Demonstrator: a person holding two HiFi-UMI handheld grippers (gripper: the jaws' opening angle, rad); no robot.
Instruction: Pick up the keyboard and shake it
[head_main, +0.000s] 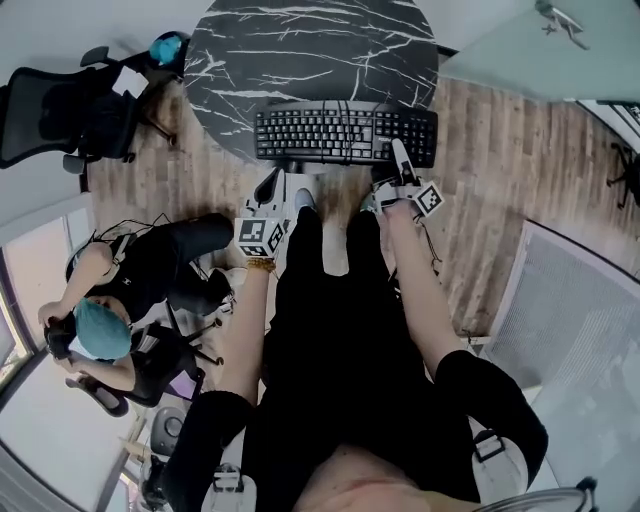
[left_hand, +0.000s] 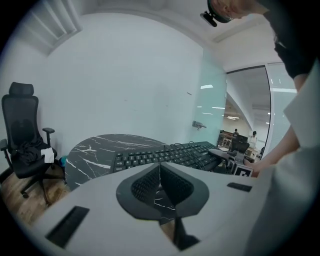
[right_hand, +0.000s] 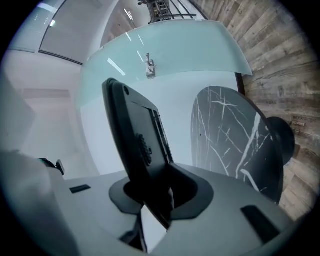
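Head view: keyboard (head_main: 345, 133) sits at the 6 o'clock edge of the marble table (head_main: 300, 50). Right gripper (head_main: 400, 160) is on its near edge toward 4 o'clock; left gripper (head_main: 272, 190) is just short, at 7 o'clock.

Left gripper view: jaws closed, nothing between them.

Right gripper view: jaws clamp the keyboard's edge. With a one-sided pinch, shaking could twist it loose or knock it against the table.

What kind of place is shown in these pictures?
Most likely an office or meeting room: a black office chair, a glass partition, and a keyboard by a round marble-patterned table.
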